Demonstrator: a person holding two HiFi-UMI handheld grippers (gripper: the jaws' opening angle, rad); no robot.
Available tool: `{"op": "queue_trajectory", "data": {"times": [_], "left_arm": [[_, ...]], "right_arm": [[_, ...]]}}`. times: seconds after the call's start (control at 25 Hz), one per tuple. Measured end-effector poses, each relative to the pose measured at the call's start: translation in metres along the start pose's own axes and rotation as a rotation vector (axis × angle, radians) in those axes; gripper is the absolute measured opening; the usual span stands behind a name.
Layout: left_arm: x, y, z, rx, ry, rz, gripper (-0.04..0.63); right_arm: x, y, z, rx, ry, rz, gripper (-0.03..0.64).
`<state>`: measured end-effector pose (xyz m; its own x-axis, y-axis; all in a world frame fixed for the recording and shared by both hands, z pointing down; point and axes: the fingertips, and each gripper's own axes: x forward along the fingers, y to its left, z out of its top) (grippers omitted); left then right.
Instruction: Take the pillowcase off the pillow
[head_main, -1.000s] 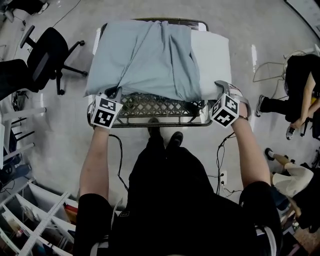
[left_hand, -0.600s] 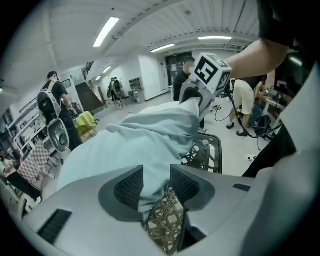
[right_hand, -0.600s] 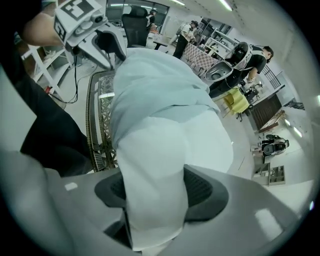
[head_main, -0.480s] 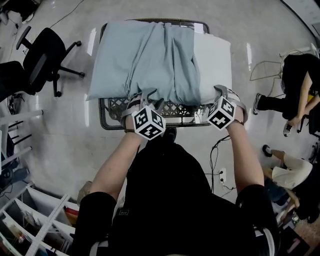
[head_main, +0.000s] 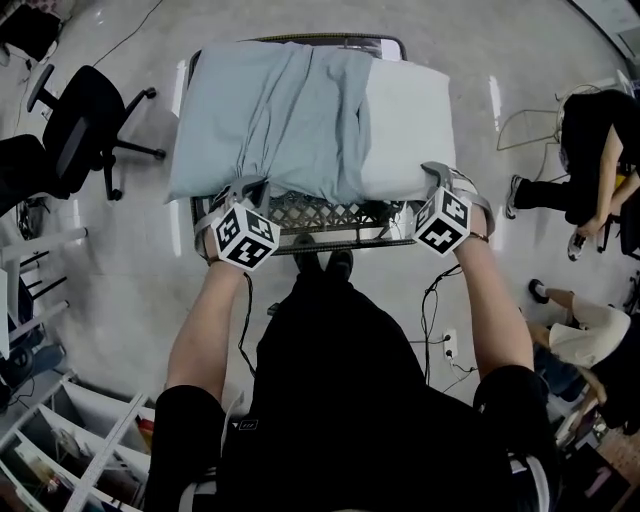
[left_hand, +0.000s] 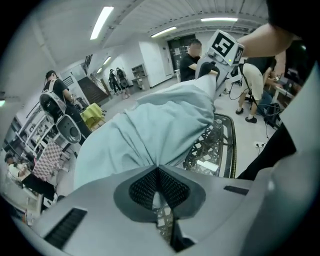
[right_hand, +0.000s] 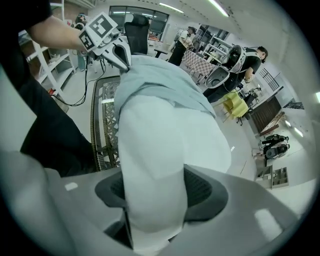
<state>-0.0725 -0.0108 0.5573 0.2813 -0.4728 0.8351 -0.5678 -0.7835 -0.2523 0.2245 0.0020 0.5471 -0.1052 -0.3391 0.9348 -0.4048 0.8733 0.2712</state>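
Note:
A white pillow (head_main: 412, 120) lies on a metal lattice table (head_main: 330, 213). A light blue pillowcase (head_main: 285, 110) covers its left and middle, and the right end is bare. My left gripper (head_main: 240, 190) is at the near left edge. Its jaws have just been closing, and in the left gripper view the left gripper (left_hand: 157, 169) pinches a fold of the pillowcase (left_hand: 150, 127). My right gripper (head_main: 437, 175) is at the near right corner. In the right gripper view the right gripper (right_hand: 155, 187) is shut on the bare pillow (right_hand: 165, 145), with pads pressing both sides.
A black office chair (head_main: 80, 120) stands on the floor to the left of the table. A person (head_main: 590, 150) sits at the right. Shelving (head_main: 60, 440) is at the lower left, and cables (head_main: 435, 300) run over the floor near my feet.
My left gripper swung from the near left corner to the middle of the near edge, then back left. A little more white pillow shows at the right. The right gripper stayed put.

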Motion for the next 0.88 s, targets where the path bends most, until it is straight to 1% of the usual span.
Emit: {"op": "queue_trajectory", "data": {"times": [0.16,0.24,0.28,0.36,0.44,0.48,0.52,0.56,0.64,0.68,0.8,0.88], "left_arm": [[-0.013,0.027,-0.031,-0.094,0.013,0.007,0.006],[-0.014,0.033,-0.04,-0.101,0.018,0.012,0.006],[-0.013,0.033,-0.04,-0.077,0.021,0.02,0.006],[-0.014,0.021,-0.031,0.023,0.021,0.055,0.011],[-0.017,-0.002,-0.006,0.119,-0.022,0.069,0.023],[-0.018,-0.016,0.007,0.149,-0.052,0.057,0.057],[-0.016,-0.03,0.018,0.167,-0.077,0.036,0.118],[-0.012,-0.042,0.026,0.179,-0.091,0.012,0.151],[0.003,-0.058,0.031,0.198,-0.087,-0.018,0.174],[0.012,-0.061,0.03,0.211,-0.074,-0.018,0.181],[0.034,-0.054,0.02,0.261,-0.038,0.017,0.177],[0.039,-0.05,0.018,0.275,-0.037,0.029,0.122]], "right_arm": [[-0.001,-0.001,-0.004,0.024,-0.026,0.014,0.29],[0.0,0.001,-0.005,0.03,-0.034,0.018,0.29],[0.0,0.002,-0.005,0.026,-0.033,0.016,0.291],[-0.001,0.003,-0.003,0.003,-0.023,0.006,0.32],[-0.003,0.006,-0.001,-0.024,-0.004,-0.003,0.366],[-0.003,0.009,0.0,-0.035,0.006,-0.003,0.377],[-0.003,0.013,0.001,-0.041,0.016,-0.001,0.388],[-0.002,0.017,0.001,-0.044,0.025,0.001,0.395],[0.001,0.025,0.0,-0.036,0.037,0.008,0.397],[0.003,0.028,-0.001,-0.024,0.036,0.013,0.397],[0.007,0.033,-0.002,0.01,0.027,0.019,0.397],[0.005,0.035,-0.001,0.005,0.025,0.001,0.397]]}}
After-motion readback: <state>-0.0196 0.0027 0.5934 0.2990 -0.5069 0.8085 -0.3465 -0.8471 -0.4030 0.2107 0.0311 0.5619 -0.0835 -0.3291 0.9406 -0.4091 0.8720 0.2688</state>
